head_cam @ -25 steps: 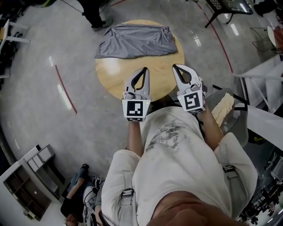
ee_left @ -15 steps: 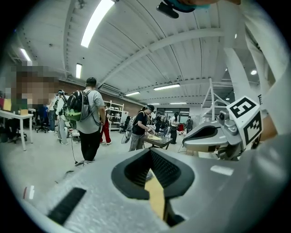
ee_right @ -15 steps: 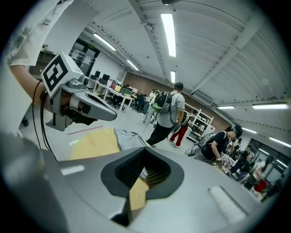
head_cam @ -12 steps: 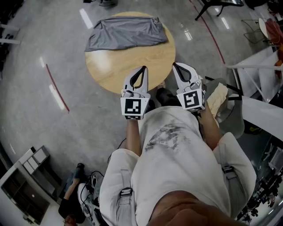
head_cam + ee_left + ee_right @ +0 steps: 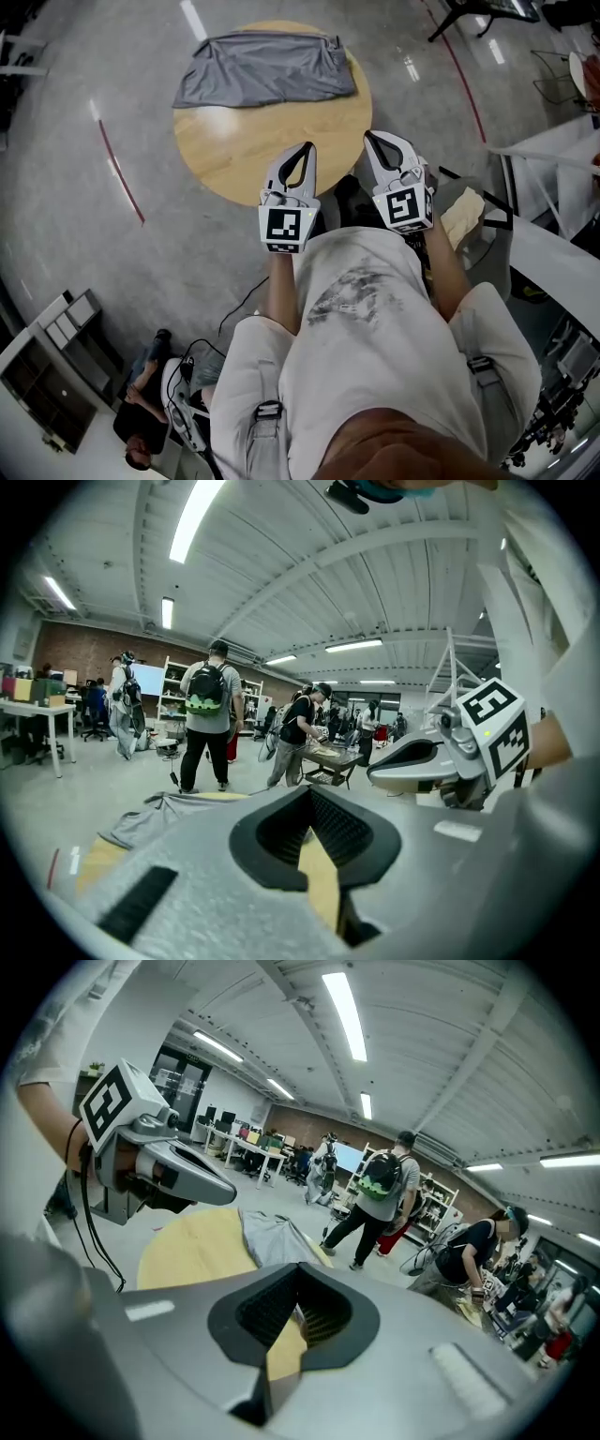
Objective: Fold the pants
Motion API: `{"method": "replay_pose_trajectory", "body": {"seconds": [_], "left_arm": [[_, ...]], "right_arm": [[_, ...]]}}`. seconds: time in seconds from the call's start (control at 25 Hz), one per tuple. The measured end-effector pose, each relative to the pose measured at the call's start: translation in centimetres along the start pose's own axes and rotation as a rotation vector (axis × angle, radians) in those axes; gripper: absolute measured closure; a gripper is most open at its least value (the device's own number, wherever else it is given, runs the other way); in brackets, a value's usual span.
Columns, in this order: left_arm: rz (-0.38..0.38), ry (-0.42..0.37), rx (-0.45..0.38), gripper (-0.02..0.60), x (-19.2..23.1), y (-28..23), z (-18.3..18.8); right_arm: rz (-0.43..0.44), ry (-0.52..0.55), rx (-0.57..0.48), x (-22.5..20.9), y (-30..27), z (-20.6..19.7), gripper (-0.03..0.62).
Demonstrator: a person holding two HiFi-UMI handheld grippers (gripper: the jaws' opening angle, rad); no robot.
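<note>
Grey pants (image 5: pixel 262 70) lie spread and a little rumpled across the far side of a round wooden table (image 5: pixel 272 136). My left gripper (image 5: pixel 302 148) and right gripper (image 5: pixel 372 139) hover side by side over the table's near edge, well short of the cloth. Both are shut with nothing between their jaws. In the left gripper view the pants (image 5: pixel 155 813) lie ahead to the left and the right gripper (image 5: pixel 412 759) is at the right. The right gripper view shows the pants (image 5: pixel 272 1237) beyond the bare tabletop (image 5: pixel 192 1246), with the left gripper (image 5: pixel 187 1180) at the left.
A red line (image 5: pixel 120 171) marks the grey floor left of the table. White furniture (image 5: pixel 562 253) and a tan object (image 5: pixel 459 216) are close at the right. A shelf unit (image 5: pixel 47 375) stands at lower left. People (image 5: pixel 206 724) stand beyond the table.
Both grippers have sunk a little and now sit over the table's near edge. The table has shifted up in the head view. The pants have not moved; both jaws stay shut.
</note>
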State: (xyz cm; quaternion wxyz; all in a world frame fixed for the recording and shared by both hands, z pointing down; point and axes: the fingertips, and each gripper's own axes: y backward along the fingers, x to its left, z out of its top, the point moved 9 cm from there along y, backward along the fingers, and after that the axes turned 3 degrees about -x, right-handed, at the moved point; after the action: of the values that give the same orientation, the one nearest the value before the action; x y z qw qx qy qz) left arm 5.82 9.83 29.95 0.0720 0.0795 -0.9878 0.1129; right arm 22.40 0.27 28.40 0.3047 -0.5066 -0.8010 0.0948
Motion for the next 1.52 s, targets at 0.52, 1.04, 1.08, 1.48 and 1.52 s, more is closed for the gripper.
{"method": "replay_pose_trajectory", "body": {"seconds": [0.52,1.04,1.08,1.48,1.52], "left_arm": [[0.087,0.043,0.077,0.574,0.4,-9.5,-3.8],[0.14,0.06,0.134,0.574,1.0,-16.1,-6.9],[0.142,0.062,0.137,0.574,1.0,-16.4,-7.1],[0.179,0.089,0.163,0.574,1.6,-17.6,-8.9],[0.185,0.093,0.164,0.574,1.7,-17.6,-9.0]], "right_arm": [[0.118,0.046,0.027,-7.3,-9.8,-6.4,0.585],[0.23,0.07,0.045,-9.1,-17.1,-11.2,0.585],[0.238,0.074,0.05,-9.2,-17.7,-11.4,0.585],[0.323,0.12,0.096,-8.8,-22.7,-13.4,0.585],[0.331,0.124,0.1,-8.8,-23.1,-13.6,0.585]]}}
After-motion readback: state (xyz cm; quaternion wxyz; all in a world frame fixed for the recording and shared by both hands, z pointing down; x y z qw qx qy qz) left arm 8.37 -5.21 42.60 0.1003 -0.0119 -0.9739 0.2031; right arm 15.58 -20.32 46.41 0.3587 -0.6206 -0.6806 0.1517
